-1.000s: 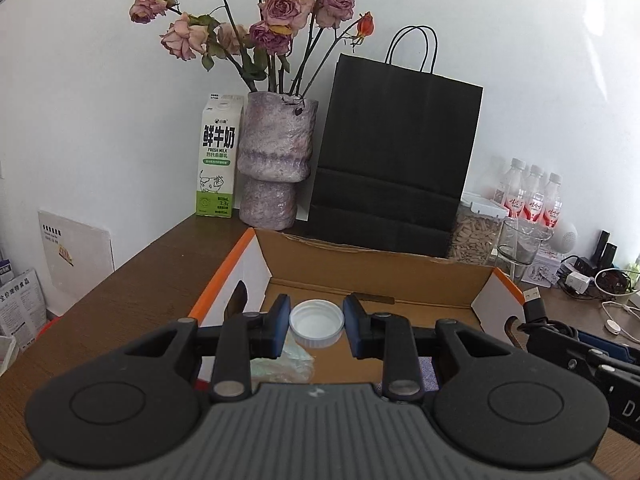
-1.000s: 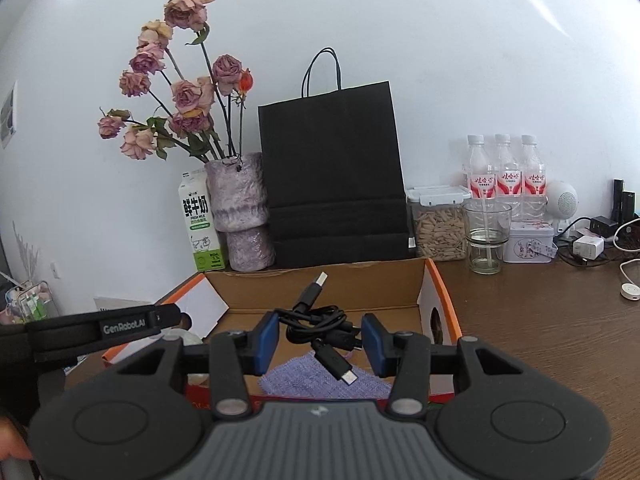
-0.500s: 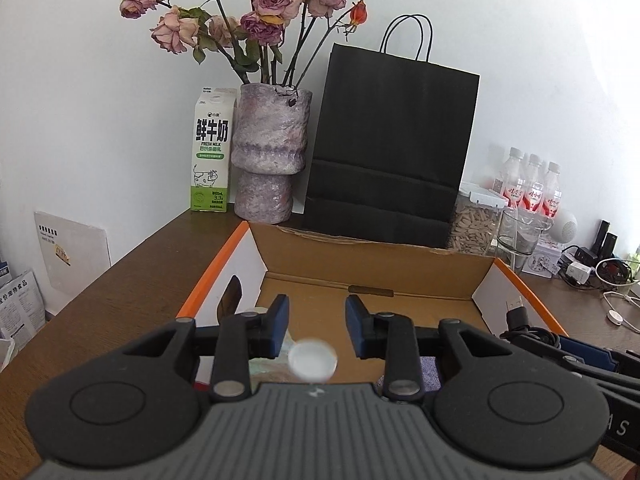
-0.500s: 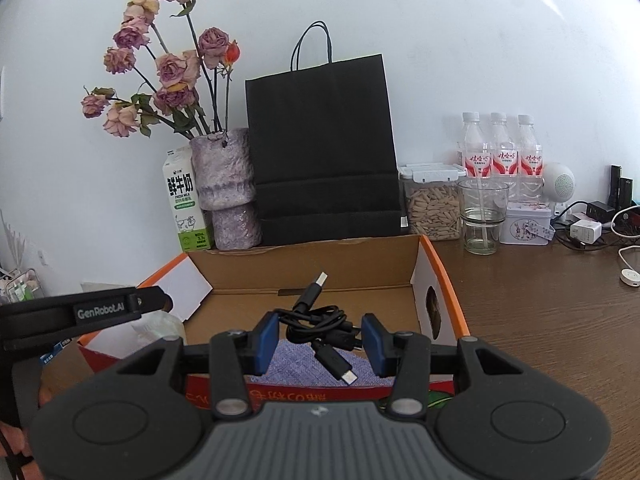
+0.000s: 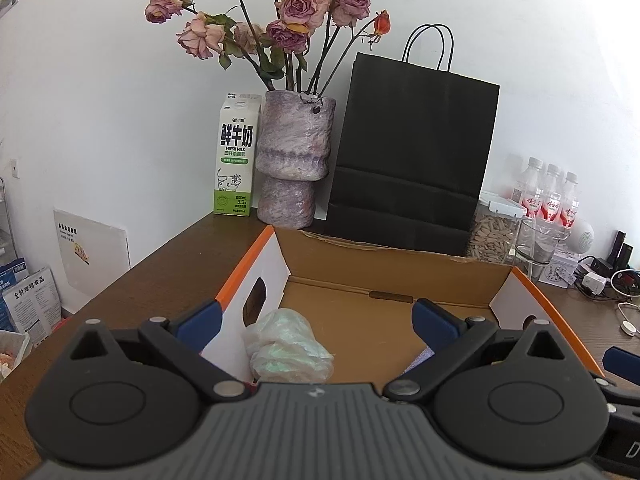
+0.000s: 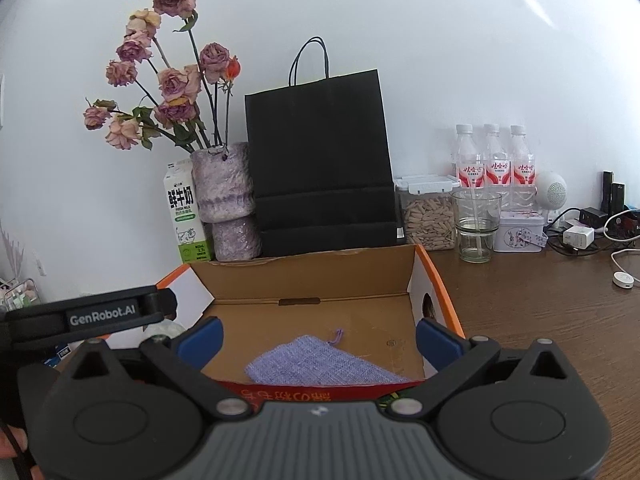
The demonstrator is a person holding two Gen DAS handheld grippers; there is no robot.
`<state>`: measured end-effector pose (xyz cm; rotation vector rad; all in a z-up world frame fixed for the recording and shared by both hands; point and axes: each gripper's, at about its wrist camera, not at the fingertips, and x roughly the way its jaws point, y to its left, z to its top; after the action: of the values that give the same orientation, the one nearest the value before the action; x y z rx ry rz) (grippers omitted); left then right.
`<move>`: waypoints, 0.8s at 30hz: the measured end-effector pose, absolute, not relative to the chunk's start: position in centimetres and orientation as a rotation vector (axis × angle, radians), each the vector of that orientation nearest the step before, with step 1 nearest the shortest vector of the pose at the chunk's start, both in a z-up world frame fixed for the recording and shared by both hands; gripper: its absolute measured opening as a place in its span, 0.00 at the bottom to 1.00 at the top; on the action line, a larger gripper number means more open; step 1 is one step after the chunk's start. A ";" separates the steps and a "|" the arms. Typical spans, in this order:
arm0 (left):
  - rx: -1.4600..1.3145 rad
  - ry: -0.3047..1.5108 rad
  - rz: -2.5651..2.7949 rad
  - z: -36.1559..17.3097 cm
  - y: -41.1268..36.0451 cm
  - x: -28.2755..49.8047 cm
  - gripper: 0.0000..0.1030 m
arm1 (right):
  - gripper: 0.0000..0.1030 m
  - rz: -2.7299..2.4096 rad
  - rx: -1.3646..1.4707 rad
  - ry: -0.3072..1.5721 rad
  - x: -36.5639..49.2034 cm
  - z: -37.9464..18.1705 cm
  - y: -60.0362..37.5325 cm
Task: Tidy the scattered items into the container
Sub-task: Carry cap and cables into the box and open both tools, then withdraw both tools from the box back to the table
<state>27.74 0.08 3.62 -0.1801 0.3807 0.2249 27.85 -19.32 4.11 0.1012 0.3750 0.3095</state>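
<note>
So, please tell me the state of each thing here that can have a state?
Left gripper: jaws opening, nothing between them.
Right gripper: jaws opening, nothing between them.
Cardboard box: open on top.
Plastic bag: crumpled, inside the box.
Purple cloth pouch: lying flat in the box.
Black paper bag: upright.
Milk carton: upright.
Seed jar: lid on.

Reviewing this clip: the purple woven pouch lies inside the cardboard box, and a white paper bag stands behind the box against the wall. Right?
Not quite: the paper bag is black, not white, as the right wrist view shows. The purple woven pouch does lie inside the cardboard box, with the bag behind it against the wall.
</note>
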 end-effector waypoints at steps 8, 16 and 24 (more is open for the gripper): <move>-0.181 0.384 0.220 3.5 0.1 27.5 1.00 | 1.00 0.298 0.099 0.368 27.5 4.2 -19.4; -0.176 0.372 0.211 3.6 0.0 26.9 1.00 | 1.00 0.287 0.104 0.357 27.2 4.4 -19.6; -0.171 0.321 0.188 4.1 -0.3 24.8 1.00 | 1.00 0.276 0.094 0.335 26.1 4.9 -19.9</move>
<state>24.82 -0.28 4.05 -0.1711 0.3212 0.1881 26.09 -19.88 4.86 0.0942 0.3350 0.2761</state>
